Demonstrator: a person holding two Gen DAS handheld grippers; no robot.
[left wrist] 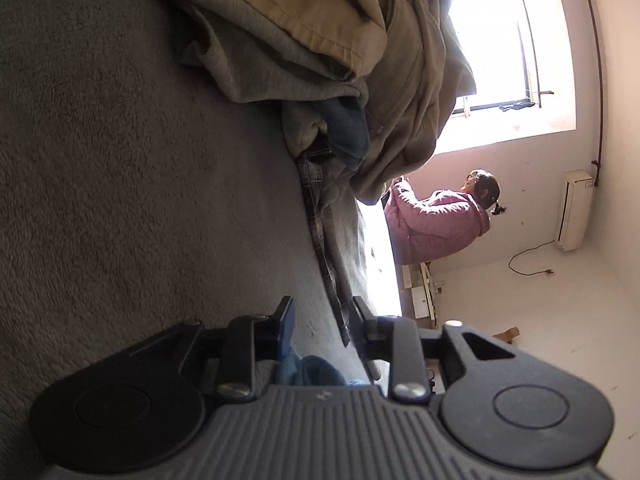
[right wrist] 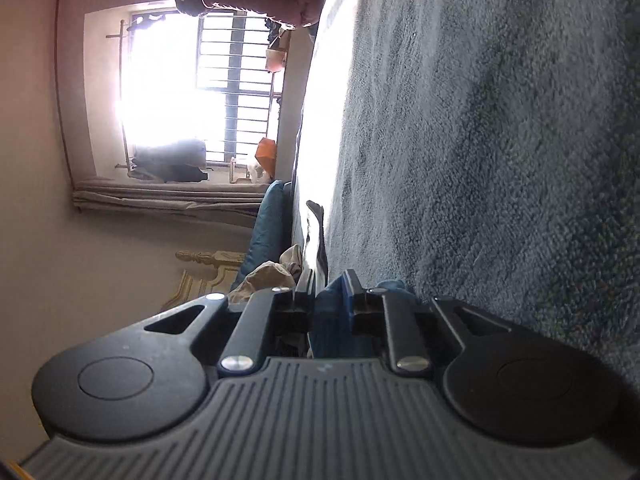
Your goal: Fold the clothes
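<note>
In the left wrist view we see the left gripper (left wrist: 322, 312) lying sideways against the grey fleece blanket (left wrist: 120, 180), its two fingers standing apart, with nothing clamped at the tips. Blue cloth (left wrist: 316, 372) shows low between the fingers near the gripper body; we cannot tell whether it touches them. Ahead of the tips a plaid garment (left wrist: 320, 216) runs in a thin strip along the blanket, and beyond it a heap of clothes (left wrist: 320, 40) in grey, tan and khaki is piled up, with a dark blue piece tucked under it. Past the heap a person in a pink jacket (left wrist: 436, 220) faces the bright window (left wrist: 492, 32), and an air conditioner (left wrist: 576, 210) hangs on the wall. In the right wrist view the right gripper (right wrist: 330, 280) also lies sideways beside the blanket (right wrist: 500, 140), and blue fabric (right wrist: 332, 320) sits between its fingers, which stand close on either side of it and appear to pinch it. Behind the tips we see beige clothing (right wrist: 268, 276), a blue pillow (right wrist: 268, 228) and the barred window (right wrist: 192, 92).
</note>
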